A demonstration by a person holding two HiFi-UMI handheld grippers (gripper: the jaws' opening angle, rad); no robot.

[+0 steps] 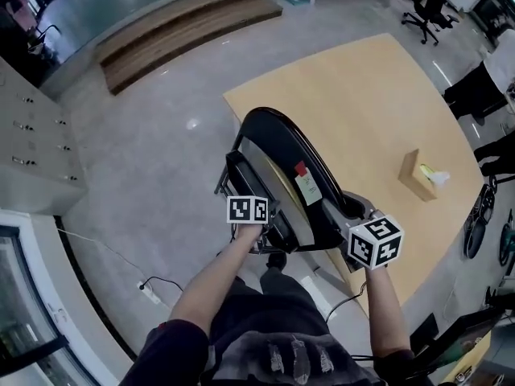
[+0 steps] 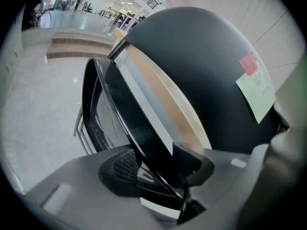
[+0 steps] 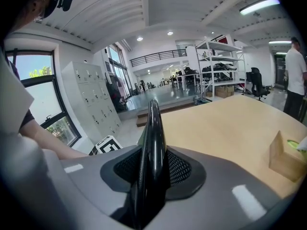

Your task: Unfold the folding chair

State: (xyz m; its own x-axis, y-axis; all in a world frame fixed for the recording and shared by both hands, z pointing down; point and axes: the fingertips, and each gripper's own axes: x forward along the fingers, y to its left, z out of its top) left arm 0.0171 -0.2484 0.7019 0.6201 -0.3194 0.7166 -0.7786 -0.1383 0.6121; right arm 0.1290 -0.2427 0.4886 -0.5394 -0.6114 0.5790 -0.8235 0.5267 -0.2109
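I see my left gripper (image 2: 158, 164) clamped on the folding chair (image 1: 283, 153) frame edge, and my right gripper (image 3: 152, 169) pinching its black rim.

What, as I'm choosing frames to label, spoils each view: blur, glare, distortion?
Head view: sharp, a glare spot on the floor. Left gripper view: heavy fisheye, the chair soft up close. Right gripper view: fisheye, ceiling light flaring, chair edge glossy.

Grey polished floor (image 1: 161, 159) wide open left of black folding chair (image 1: 279, 139), light wooden table (image 1: 362, 95) close along chair's right, brown cardboard tissue box (image 1: 417, 175) on it well apart, white power strip (image 1: 150, 293) on floor lower left, grey metal lockers (image 1: 36, 151) beyond.
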